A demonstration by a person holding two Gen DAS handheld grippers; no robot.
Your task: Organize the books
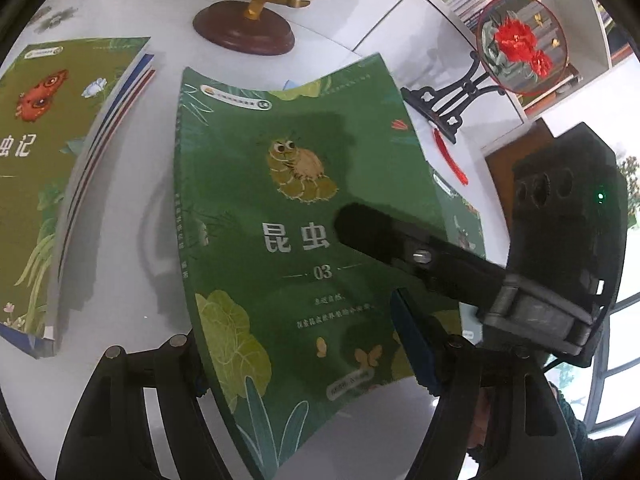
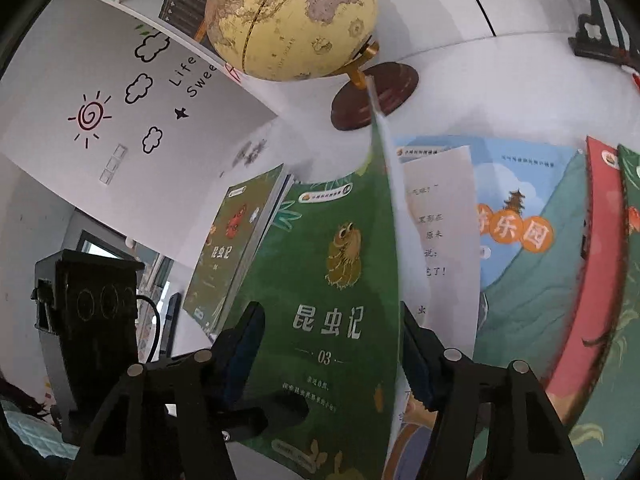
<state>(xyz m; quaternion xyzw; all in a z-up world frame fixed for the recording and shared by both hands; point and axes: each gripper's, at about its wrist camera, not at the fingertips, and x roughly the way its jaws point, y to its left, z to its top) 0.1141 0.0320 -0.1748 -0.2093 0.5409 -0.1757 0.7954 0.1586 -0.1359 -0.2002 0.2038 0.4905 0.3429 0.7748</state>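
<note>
Both tools (image 1: 304, 352) (image 2: 332, 364) clamped on green book (image 1: 304, 208) (numbered 03), above white table (image 1: 132, 184).

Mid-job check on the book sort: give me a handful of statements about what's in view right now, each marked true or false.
1. The globe stands on a dark round base on the white table. True.
2. The green book in front of both grippers is numbered 05. False: its cover reads 03.
3. One finger of the right gripper lies on that book's cover. True.
4. The top book of the side stack shows a frog. False: it shows a red butterfly.
5. The round fan ornament carries yellow flowers. False: its flowers are red.
</note>
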